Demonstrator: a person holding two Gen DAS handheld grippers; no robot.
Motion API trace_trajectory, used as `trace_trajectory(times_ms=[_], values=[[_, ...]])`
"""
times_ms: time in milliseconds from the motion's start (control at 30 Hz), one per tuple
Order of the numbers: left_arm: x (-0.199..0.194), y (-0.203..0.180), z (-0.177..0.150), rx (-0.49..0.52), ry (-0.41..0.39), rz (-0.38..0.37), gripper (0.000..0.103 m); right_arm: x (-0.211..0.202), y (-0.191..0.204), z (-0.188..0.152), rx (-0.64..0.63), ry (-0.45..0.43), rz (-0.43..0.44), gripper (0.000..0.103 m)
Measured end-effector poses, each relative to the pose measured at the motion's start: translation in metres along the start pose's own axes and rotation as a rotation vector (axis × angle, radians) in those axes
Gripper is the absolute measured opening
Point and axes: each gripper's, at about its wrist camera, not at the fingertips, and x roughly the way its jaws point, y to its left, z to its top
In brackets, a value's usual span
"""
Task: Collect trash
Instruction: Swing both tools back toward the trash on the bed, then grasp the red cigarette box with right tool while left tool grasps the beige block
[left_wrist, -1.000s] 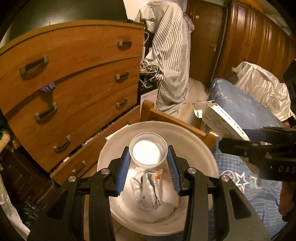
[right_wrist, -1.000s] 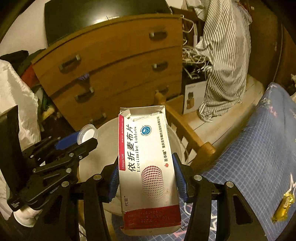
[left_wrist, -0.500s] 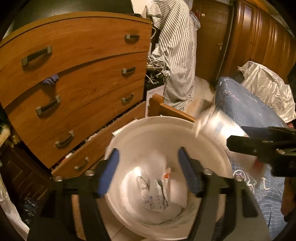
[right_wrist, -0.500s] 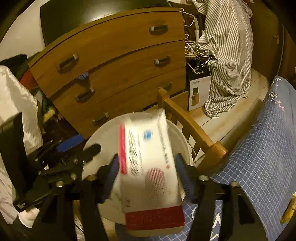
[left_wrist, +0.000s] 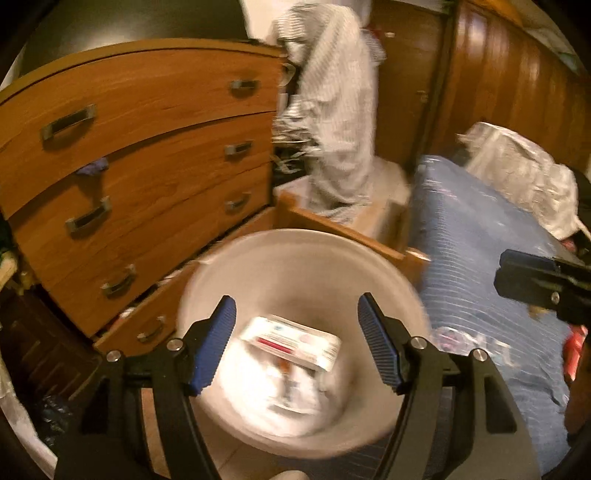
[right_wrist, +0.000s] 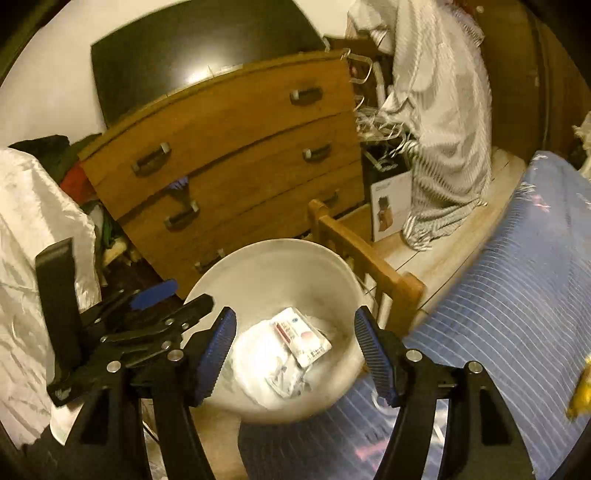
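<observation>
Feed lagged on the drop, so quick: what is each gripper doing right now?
Left gripper: open, empty, above the round white plastic bin.
Right gripper: open, empty; the white-and-red cardboard tablet box lies in the bin.

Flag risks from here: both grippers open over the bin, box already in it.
1. The left gripper and right gripper hover close together above the white bin; they could knock each other while pulling away.
2. The bin sits tight against the wooden bed frame; a bump might tip it and spill the medicine box.
3. A yellow wrapper lies on the blue bedspread at the frame edge, easily missed.
</observation>
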Motion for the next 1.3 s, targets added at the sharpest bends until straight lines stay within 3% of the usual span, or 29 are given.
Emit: trace_trajectory(times_ms=[100,400,533,667,867,1033,1100,1200,1300], values=[[-0.002,-0.037,-0.015,0.061,0.008,-0.077,0.066,-0.049,-0.024,-0.046,0.032,-0.048,-0.043,0.068],[0.01,-0.228,-0.086,0.382,0.124,-0.414,0.066,-0.208,-0.127,-0.222,0.271,-0.107,-0.237,0.068],[0.016,-0.303,-0.113,0.5,0.192,-0.512,0.066,-0.277,-0.168,-0.298,0.383,-0.131,-0.347,0.068],[0.022,-0.357,-0.127,0.495,0.239,-0.558,0.066,-0.318,-0.222,-0.347,0.489,-0.179,-0.43,0.068],[0.023,-0.382,-0.138,0.459,0.253,-0.545,0.066,-0.295,-0.307,-0.365,0.597,-0.143,-0.403,0.068],[0.022,-0.364,-0.122,0.403,0.237,-0.484,0.066,-0.268,-0.325,-0.35,0.61,-0.138,-0.355,0.068],[0.021,-0.353,-0.111,0.369,0.222,-0.465,0.066,-0.259,-0.319,-0.343,0.595,-0.138,-0.344,0.068],[0.018,-0.34,-0.098,0.335,0.199,-0.444,0.066,-0.244,-0.254,-0.317,0.295,-0.14,-0.144,0.068],[0.022,-0.336,-0.088,0.302,0.206,-0.432,0.07,-0.252,-0.238,-0.327,0.287,-0.155,-0.058,0.068]])
